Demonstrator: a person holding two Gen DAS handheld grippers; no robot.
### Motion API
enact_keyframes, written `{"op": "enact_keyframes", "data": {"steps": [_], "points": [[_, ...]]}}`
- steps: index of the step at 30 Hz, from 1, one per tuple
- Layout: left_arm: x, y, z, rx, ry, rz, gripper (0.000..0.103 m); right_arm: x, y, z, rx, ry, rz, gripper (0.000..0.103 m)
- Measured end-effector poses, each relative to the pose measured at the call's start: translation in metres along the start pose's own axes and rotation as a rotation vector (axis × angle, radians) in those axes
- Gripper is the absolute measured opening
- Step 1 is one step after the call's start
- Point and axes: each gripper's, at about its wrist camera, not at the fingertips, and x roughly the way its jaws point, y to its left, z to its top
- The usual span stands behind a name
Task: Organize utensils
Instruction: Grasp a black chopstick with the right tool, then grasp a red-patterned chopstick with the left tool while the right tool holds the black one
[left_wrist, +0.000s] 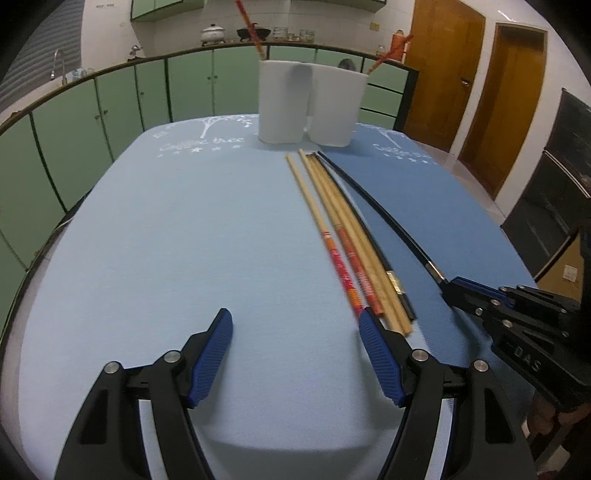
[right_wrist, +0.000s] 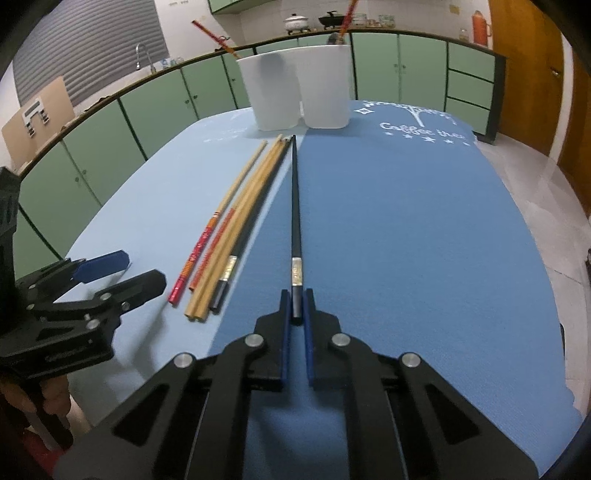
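Lying on a blue-clothed desk (right_wrist: 406, 221), a black chopstick (right_wrist: 295, 206) is clamped at its near end between the fingers of the right gripper (right_wrist: 296, 314), its tip reaching toward two white holders (right_wrist: 295, 92) at the far edge. Each holder has a red-handled chopstick (right_wrist: 212, 35) leaning out of it. Beside the held stick rests a loose bundle of chopsticks (right_wrist: 236, 229). The left gripper (left_wrist: 295, 354) hovers with fingers wide apart, empty, its right finger just beside the bundle.
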Motion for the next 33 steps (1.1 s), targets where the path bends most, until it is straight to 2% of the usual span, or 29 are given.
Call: {"op": "enact_keyframes", "data": {"steps": [9,13,17,24,31,32,33], "points": [[0.005,-0.007,-0.001,0.021,0.010,0.006,0.069,-0.001,-0.002,-0.001,0.011,-0.002,-0.004,0.006],[-0.001,-0.010,0.003,0.014,0.001,-0.015,0.067,0.000,-0.003,-0.001,0.013,0.000,0.000,0.006],[0.006,-0.011,0.000,0.021,0.023,-0.009,0.066,0.001,-0.003,0.000,0.014,0.000,0.000,0.006],[0.008,-0.009,0.000,0.031,0.016,0.032,0.053,0.001,-0.004,0.000,0.013,-0.001,0.011,0.007],[0.009,-0.012,0.000,0.034,0.005,0.038,0.054,0.001,-0.001,-0.003,-0.011,-0.019,0.013,0.011],[0.010,-0.013,0.000,0.036,0.000,0.040,0.050,0.002,-0.001,-0.003,-0.013,-0.026,0.012,0.011],[0.010,-0.014,0.000,0.039,-0.004,0.042,0.039,0.003,0.000,-0.003,-0.015,-0.031,0.010,0.011]]}}
